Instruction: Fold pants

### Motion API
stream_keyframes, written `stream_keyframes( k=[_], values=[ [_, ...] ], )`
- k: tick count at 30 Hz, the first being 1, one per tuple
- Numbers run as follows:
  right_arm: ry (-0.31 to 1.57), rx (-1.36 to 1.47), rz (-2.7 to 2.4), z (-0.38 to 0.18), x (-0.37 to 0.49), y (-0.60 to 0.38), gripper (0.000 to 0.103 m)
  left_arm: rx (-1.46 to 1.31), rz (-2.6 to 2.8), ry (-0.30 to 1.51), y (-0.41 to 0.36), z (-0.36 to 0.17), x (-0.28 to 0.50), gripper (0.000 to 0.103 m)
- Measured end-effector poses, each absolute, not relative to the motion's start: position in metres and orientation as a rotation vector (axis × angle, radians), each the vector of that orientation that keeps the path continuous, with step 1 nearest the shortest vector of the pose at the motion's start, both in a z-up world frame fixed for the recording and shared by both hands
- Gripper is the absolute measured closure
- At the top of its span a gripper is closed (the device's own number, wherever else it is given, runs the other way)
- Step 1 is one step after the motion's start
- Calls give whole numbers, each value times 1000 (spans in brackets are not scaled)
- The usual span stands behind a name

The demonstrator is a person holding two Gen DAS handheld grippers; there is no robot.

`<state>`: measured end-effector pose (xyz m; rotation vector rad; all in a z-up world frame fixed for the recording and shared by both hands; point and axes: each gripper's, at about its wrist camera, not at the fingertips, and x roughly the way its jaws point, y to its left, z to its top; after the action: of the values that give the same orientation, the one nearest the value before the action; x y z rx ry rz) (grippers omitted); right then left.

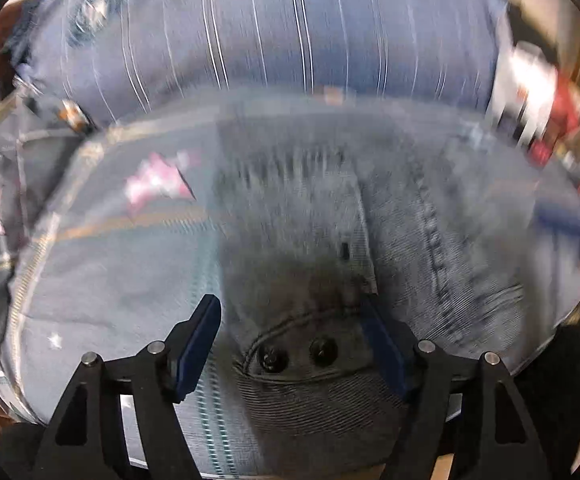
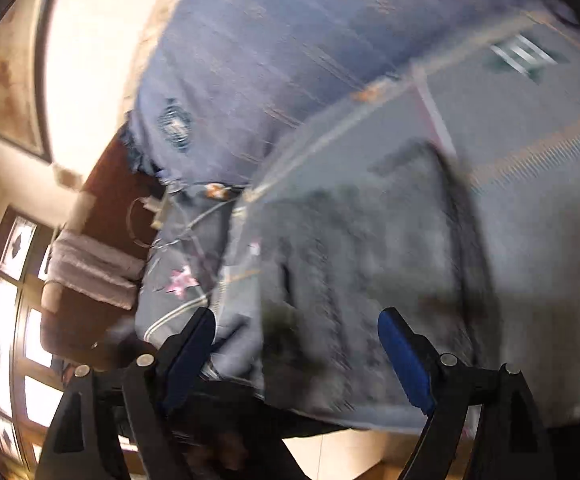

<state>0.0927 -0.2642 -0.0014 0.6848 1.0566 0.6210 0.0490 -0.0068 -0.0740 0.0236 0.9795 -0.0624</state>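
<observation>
Two grippers, left [image 1: 291,322] and right [image 2: 295,334], are hovering with fingers spread wide, gripping nothing, over the jeans [image 1: 329,240] lying on the bed [image 1: 110,280]; a fold seems done, next needing a fresh pinch.

place: a home bedroom | signs: a bed [image 2: 529,184] with a grey-blue cover is filling the view | a striped pillow [image 1: 290,32] is lying at its far edge | a paned window [image 2: 6,320] is glowing beside a framed picture [image 2: 10,76]
</observation>
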Motion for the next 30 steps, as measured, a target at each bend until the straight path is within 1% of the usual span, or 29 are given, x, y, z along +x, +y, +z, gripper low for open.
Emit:
stream_keyframes(
  k=[1,3,5,6,7,8,9,12,14,16,17,19,21,22,24,28,30],
  values=[
    [1054,681,656,6,107,-254,17,9,-57,956,-6,-73,46,27],
    [1068,708,737,8,131,-237,17,-5,-60,961,-4,-73,46,27],
    [1100,699,758,-3,157,-223,17,-8,-68,971,-3,-74,49,27],
    [1124,664,738,-15,168,-216,17,-17,-74,977,-1,-73,49,27],
    [1193,631,628,-42,183,-218,17,-46,-95,983,3,-67,47,27],
    [1260,690,585,-67,192,-221,22,-85,-112,985,8,-61,45,27],
    [1260,781,586,-82,194,-229,22,-122,-124,965,13,-53,40,27],
    [1243,733,595,-60,186,-231,22,-157,-103,914,22,-37,31,27],
    [1210,667,598,-37,183,-224,22,-139,-105,954,20,-47,37,27],
    [1154,657,673,-12,182,-212,22,-89,-76,1036,14,-70,48,27],
    [1140,653,700,-8,183,-206,21,-103,-79,1037,14,-74,49,26],
    [1153,582,722,-14,188,-186,17,-139,-86,1035,17,-74,51,26],
    [1258,503,645,-51,203,-176,17,-165,-100,1038,19,-70,52,26],
    [1299,581,641,-71,206,-182,17,-166,-100,1034,20,-66,50,26],
    [1253,622,642,-62,200,-188,18,-170,-95,1013,24,-58,43,26],
    [1172,551,658,-24,178,-190,17,-213,-71,1020,38,-56,44,26],
    [1142,552,659,-16,167,-197,17,-235,-55,1028,44,-58,45,26]
  ],
)
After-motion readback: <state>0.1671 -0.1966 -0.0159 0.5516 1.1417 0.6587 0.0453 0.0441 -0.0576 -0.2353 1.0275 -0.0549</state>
